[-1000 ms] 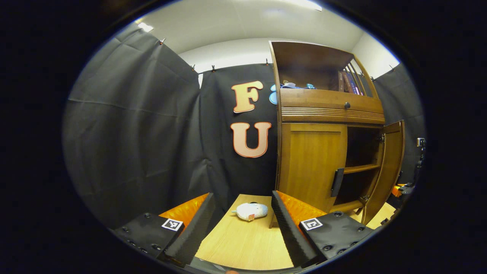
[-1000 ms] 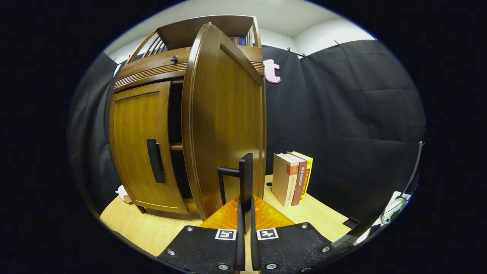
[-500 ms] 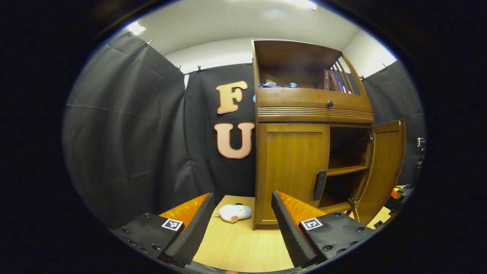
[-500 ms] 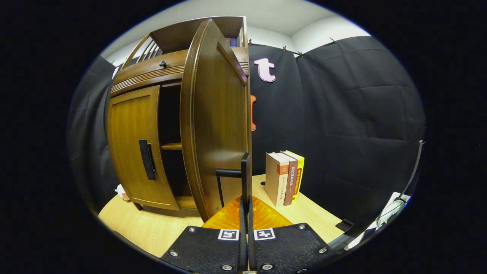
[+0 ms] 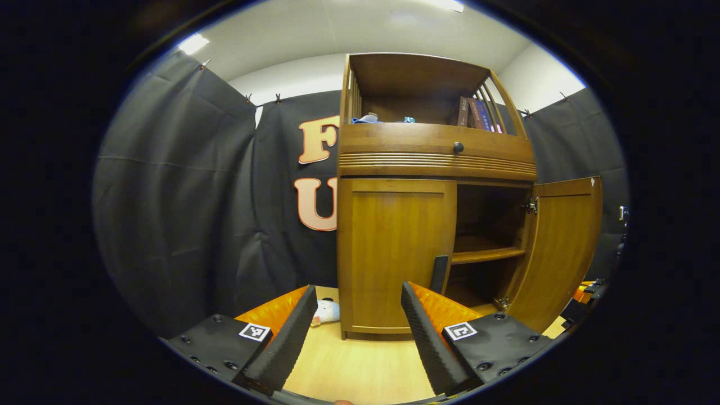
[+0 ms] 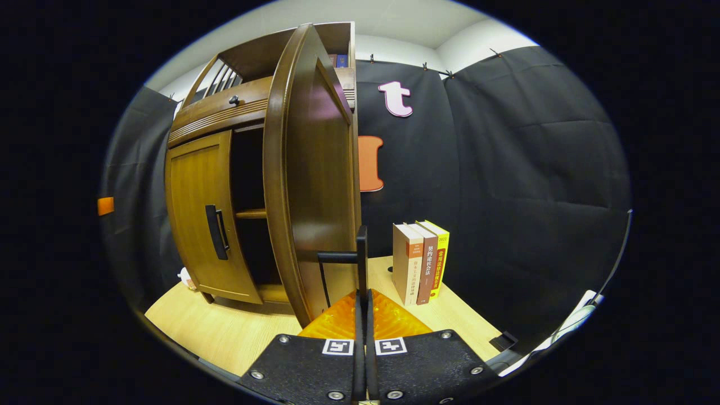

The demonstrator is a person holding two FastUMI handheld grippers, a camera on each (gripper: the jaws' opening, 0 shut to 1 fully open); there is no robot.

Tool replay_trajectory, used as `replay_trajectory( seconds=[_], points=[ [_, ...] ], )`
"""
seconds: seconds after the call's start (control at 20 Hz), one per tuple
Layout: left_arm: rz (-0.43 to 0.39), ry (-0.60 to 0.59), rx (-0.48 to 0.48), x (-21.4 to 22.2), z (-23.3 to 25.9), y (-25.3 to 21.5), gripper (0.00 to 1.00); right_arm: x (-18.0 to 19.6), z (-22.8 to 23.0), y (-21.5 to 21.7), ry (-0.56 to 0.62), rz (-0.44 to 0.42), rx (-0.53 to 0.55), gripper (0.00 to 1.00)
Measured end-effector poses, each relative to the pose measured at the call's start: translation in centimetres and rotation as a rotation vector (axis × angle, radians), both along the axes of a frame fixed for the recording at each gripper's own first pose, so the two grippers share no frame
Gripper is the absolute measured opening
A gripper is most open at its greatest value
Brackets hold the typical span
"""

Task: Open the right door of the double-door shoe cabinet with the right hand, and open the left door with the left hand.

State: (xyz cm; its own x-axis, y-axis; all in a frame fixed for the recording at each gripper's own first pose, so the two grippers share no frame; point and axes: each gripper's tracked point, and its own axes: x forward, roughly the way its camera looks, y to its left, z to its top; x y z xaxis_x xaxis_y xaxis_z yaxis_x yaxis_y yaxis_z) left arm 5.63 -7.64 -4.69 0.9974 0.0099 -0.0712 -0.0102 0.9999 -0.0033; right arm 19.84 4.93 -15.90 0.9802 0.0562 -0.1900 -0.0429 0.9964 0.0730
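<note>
On the pale wood-grain tabletop stands the shoe cabinet, built of warm brown wood with a ribbed band under a drawer front that carries a small round dark knob. In the left gripper view its left door sits flat and shut, a plain framed panel, with a slim dark bar handle near its inner edge. The right door stands swung wide, showing a dark interior and a wooden shelf. The left gripper hangs in front of the shut door, apart from it, its two ridged fingers spread wide with nothing between them. A soft white plush toy lies beside the cabinet's left foot.

In the right gripper view the right gripper has its fingers pressed together on the black bar handle of the open right door, whose curved edge faces the camera. Three upright books stand just beside it on the table.
</note>
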Motion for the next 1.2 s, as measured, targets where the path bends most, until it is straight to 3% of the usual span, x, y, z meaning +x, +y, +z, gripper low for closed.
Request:
replay_trajectory(
  seconds=[0.65,0.75,0.8,0.85,0.9,0.95,1.0,1.05,1.15,1.2],
  points=[
    [-0.023,-0.01,-0.022,4.9,-2.9,-9.0,0.94,0.1,0.0,-1.8,-0.001,0.105,0.035,0.0],
    [-0.031,-0.011,-0.022,6.0,-3.8,-10.0,0.96,0.0,0.0,-3.0,-0.005,0.092,0.03,0.01],
    [-0.04,-0.006,-0.029,6.5,-4.3,-10.5,0.93,-0.2,0.3,-3.6,-0.011,0.087,0.031,0.02],
    [-0.048,0.0,-0.036,7.2,-4.9,-11.1,0.97,-0.4,0.4,-3.6,-0.014,0.094,0.045,0.03],
    [-0.059,0.006,-0.04,7.9,-5.6,-11.7,0.94,-0.7,0.5,-3.7,-0.016,0.097,0.05,0.04],
    [-0.068,0.011,-0.045,8.7,-6.2,-12.4,0.94,-0.8,0.5,-4.2,-0.019,0.091,0.043,0.11],
    [-0.076,0.016,-0.047,9.5,-6.7,-12.9,0.93,-0.9,0.6,-4.9,-0.024,0.078,0.033,0.05],
    [-0.085,0.013,-0.05,10.5,-7.0,-13.5,0.93,-1.1,0.7,-5.5,-0.028,0.067,0.032,0.05],
    [-0.1,0.01,-0.046,12.1,-7.9,-14.2,0.94,-1.2,0.7,-6.1,-0.03,0.044,0.042,0.14],
    [-0.1,0.008,-0.037,13.1,-8.5,-14.4,0.94,-1.4,0.6,-6.3,-0.028,0.031,0.044,0.25]
  ],
)
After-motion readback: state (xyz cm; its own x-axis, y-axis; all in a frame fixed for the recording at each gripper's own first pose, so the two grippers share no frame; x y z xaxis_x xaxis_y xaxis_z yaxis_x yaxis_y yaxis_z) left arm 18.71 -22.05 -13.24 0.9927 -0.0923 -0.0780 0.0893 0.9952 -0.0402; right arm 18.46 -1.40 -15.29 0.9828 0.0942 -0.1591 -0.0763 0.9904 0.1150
